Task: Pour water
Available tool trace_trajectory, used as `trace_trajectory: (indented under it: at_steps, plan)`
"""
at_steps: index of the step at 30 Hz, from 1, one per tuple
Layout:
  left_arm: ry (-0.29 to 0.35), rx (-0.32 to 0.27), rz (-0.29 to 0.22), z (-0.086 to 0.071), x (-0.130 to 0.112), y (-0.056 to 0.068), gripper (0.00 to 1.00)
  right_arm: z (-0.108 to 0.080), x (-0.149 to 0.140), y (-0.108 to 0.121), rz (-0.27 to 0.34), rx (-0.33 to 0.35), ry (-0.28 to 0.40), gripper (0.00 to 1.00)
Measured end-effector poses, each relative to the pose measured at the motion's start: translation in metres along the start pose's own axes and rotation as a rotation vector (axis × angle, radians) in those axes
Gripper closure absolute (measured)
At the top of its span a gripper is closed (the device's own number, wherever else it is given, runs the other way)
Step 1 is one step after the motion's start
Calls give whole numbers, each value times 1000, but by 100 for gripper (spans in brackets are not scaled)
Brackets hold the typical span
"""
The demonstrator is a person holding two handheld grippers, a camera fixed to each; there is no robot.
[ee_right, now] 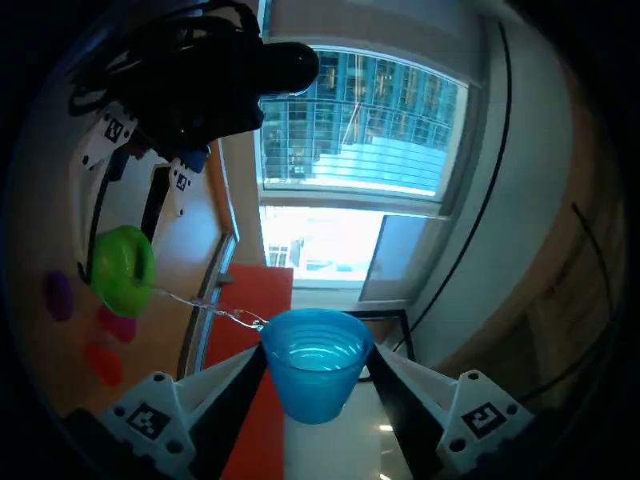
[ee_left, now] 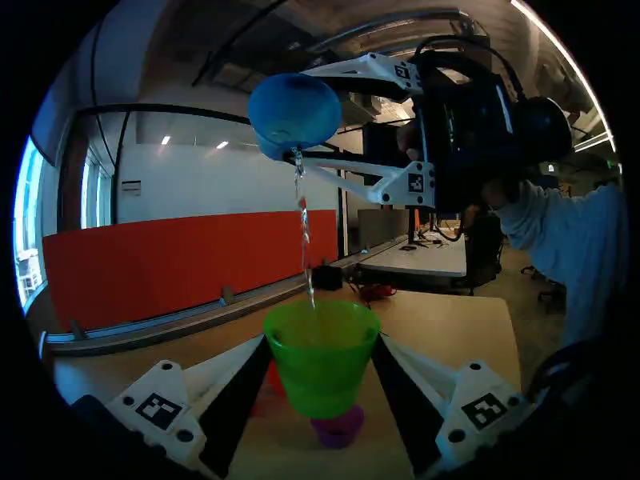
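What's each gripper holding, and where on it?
Left gripper: green cup, clamped across its side walls. Right gripper: blue cup, same hold, tipped and pouring water.

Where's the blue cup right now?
The blue cup is upper centre in the left gripper view, tipped between the jaws of the right gripper, directly above the green cup; low centre in the right gripper view.

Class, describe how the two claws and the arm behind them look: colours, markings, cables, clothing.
Left claw and right claw: white fingers, black inner faces, square black-and-white markers. Bodies are black with black cables. The person wears a pale sleeve.
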State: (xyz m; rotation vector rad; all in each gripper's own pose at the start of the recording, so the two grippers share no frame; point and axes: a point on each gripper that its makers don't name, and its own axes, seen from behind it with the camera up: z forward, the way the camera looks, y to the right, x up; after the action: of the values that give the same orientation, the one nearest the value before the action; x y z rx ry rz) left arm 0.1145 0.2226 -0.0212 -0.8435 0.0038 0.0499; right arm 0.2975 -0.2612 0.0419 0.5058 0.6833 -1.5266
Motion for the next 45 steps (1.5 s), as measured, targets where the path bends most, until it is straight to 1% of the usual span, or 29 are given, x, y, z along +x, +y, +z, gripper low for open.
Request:
trace_trajectory:
  at_steps: [9,15,21,24,26,30,32,35,45]
  plan:
    - [-1,1,-2,1,-2,-1,15,1,9,-2,-68,-3,5,10]
    - [1,2,-6,1,-2,-2,15,1,15,0,-102,-11,9,10]
    - [5,3,-6,1,0,-2,15,1,18,0,-108,-12,13,10]
    - [6,3,-7,1,0,-2,15,1,17,-1,-97,-12,14,10]
    - [6,4,-6,1,0,-3,15,0,16,-2,-77,-13,14,10]
    - [8,10,-2,1,1,-4,15,-2,11,-2,-13,-11,11,10]
    - [10,11,-1,0,3,-4,15,-3,8,-2,31,-10,9,10]
    - [14,13,1,-1,5,-3,15,-5,5,-1,115,-10,8,10]
    - [19,21,12,-1,8,-6,15,-18,3,-3,471,-2,25,10]
